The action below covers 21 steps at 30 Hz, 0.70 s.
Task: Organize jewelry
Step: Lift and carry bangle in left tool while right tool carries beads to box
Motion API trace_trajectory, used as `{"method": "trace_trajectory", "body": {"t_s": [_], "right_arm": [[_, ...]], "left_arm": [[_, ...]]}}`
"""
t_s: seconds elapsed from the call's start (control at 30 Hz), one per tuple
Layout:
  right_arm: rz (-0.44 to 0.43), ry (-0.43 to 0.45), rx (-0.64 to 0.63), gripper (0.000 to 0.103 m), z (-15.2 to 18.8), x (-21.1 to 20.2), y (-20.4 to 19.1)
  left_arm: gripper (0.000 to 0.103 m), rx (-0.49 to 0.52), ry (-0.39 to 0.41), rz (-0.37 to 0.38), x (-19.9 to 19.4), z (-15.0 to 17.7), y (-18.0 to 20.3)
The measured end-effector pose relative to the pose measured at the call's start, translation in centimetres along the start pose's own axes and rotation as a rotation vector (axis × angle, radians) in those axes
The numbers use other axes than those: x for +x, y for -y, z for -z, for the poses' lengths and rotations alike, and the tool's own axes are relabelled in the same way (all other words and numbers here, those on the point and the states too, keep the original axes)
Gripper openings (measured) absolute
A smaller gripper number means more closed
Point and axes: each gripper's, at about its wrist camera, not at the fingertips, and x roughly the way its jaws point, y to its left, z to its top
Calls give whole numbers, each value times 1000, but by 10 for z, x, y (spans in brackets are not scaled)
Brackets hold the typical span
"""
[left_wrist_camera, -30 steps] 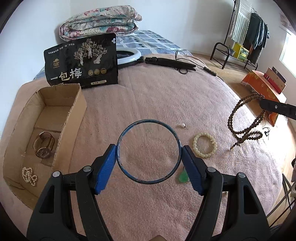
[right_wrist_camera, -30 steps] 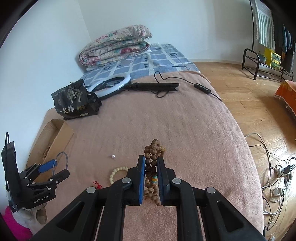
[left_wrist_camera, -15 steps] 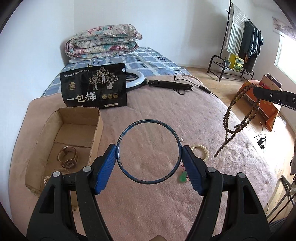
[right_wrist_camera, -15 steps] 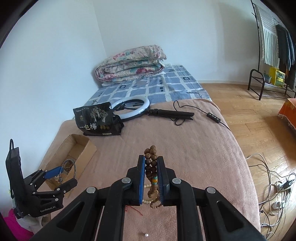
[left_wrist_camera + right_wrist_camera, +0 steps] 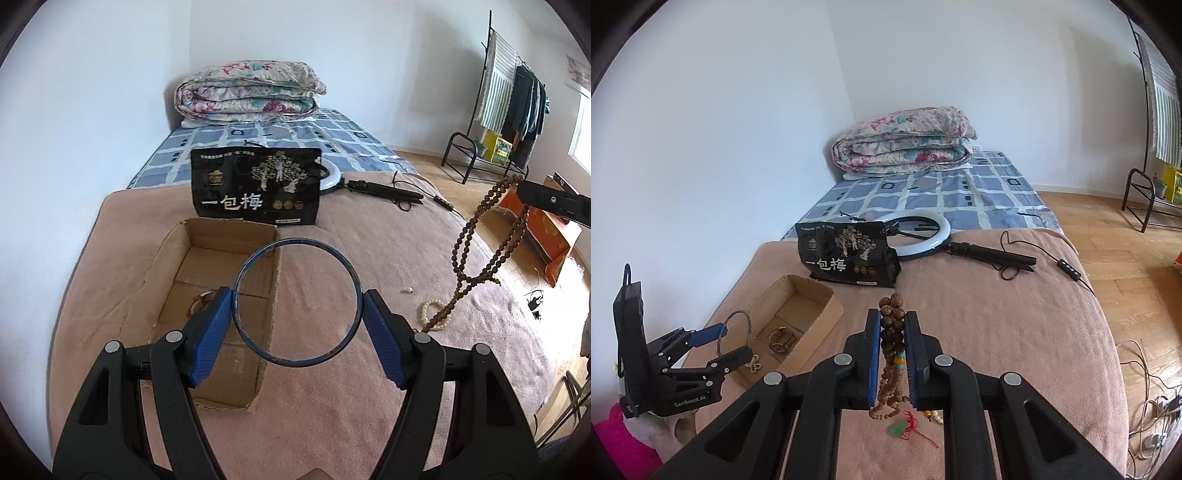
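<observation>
Partly done: a watch (image 5: 782, 341) & pearl piece (image 5: 753, 363) are already seen in the cardboard box (image 5: 275, 258). Blue bangle (image 5: 297, 302) is gripped across its width by left tongs (image 5: 297, 308), ring face-on, beside box's right wall. Wooden bead strand (image 5: 892, 343) is clamped in right tongs (image 5: 891, 354), hanging vertically. White bracelet (image 5: 434, 314), green pendant (image 5: 897, 429) & small bead (image 5: 408, 290) are left on bed.

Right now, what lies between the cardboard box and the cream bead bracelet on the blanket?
In the left wrist view, only bare blanket and one small loose white bead lie between the cardboard box and the cream bracelet.
</observation>
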Motion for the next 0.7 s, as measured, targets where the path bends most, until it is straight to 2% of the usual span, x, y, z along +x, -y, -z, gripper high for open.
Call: {"method": "trace_trajectory", "body": {"t_s": [0.37,0.7], "right_arm": [[-83,26,-55,10,-29,25,-50],[-151,32,-117,10,-54,63,-98]], "left_arm": [[73,-135,-20,-81,-3,5,-74],[73,-164,-62,-93,3,13,-91]]}}
